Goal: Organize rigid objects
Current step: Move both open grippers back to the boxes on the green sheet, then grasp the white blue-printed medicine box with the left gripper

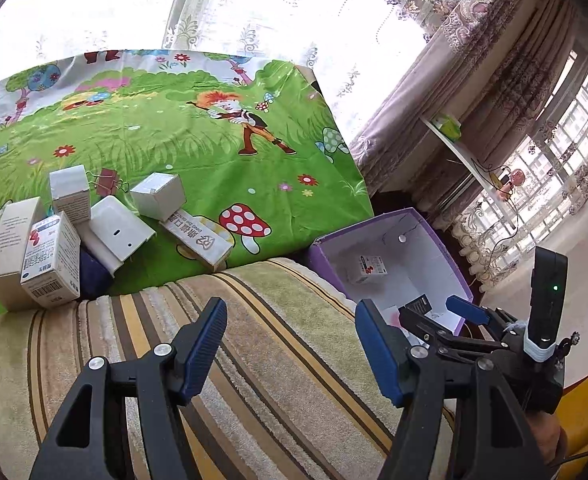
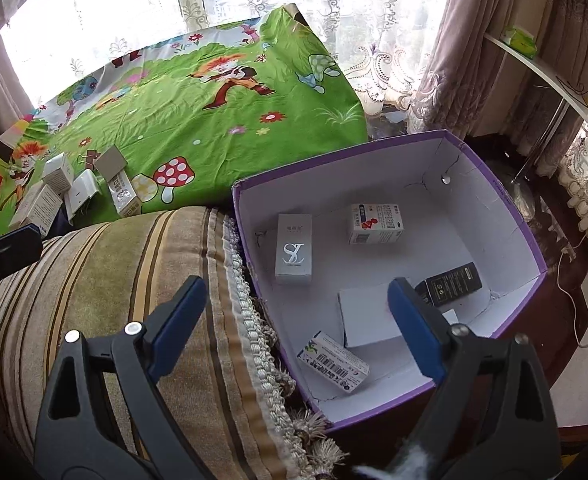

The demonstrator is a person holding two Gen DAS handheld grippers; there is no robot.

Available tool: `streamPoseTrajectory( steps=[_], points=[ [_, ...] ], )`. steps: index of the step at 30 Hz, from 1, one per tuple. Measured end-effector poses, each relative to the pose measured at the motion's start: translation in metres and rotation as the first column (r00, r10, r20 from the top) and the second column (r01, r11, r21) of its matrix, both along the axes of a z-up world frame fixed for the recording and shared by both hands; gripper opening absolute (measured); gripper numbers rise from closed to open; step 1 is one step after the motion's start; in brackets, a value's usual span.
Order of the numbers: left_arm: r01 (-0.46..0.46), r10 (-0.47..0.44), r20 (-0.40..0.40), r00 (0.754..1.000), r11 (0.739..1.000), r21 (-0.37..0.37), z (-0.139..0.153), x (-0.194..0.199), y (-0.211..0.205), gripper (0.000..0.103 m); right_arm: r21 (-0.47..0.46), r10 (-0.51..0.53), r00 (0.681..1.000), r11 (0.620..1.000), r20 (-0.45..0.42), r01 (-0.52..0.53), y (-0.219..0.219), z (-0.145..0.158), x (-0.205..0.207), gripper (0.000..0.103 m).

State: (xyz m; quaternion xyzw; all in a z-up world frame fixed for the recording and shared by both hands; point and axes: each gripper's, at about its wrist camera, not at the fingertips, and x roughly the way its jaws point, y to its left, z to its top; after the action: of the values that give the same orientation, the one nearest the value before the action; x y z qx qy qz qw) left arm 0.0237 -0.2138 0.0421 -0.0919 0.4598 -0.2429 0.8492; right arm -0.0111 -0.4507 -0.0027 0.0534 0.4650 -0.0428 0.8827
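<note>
Several small cartons lie clustered on the green cartoon cloth at the left, also in the right wrist view. A purple box with a white inside holds several cartons, among them a grey "SL" carton, a red-marked one and a black one. My left gripper is open and empty above the striped cushion. My right gripper is open and empty over the box's near left edge; it also shows in the left wrist view.
A striped cushion with a fringe lies between the cloth and the box. A binder clip lies among the cartons. Curtains, a window and a white shelf stand behind. A cable trails on the floor at the right.
</note>
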Motion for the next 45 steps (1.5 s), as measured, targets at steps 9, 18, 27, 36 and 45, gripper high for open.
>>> streamPoseTrajectory(
  steps=[9,18,27,36,45],
  points=[
    [-0.160,0.160,0.002,0.987,0.987,0.003,-0.001,0.012,0.058,0.067,-0.008,0.070,0.997,0.997,0.007,-0.070,0.030,0.004,0.005,0.094],
    [-0.300,0.300,-0.033,0.953,0.954,-0.009,-0.008,0.022,0.118,0.067,-0.027,0.139,0.990,0.990,0.009,-0.139,0.058,0.006,0.011,0.094],
    [-0.347,0.334,-0.176,0.926,0.936,-0.051,-0.031,0.040,0.143,0.067,-0.020,0.181,0.983,0.983,0.004,-0.181,0.073,0.007,0.020,0.094],
    [-0.378,0.358,-0.287,0.889,0.926,-0.014,-0.054,0.065,0.158,0.067,-0.023,0.216,0.976,0.976,0.008,-0.215,0.088,0.009,0.026,0.094],
    [-0.345,0.362,-0.273,0.891,0.932,0.108,-0.055,0.079,0.136,0.067,-0.009,0.246,0.969,0.969,0.027,-0.246,0.099,0.018,0.035,0.094]
  ],
)
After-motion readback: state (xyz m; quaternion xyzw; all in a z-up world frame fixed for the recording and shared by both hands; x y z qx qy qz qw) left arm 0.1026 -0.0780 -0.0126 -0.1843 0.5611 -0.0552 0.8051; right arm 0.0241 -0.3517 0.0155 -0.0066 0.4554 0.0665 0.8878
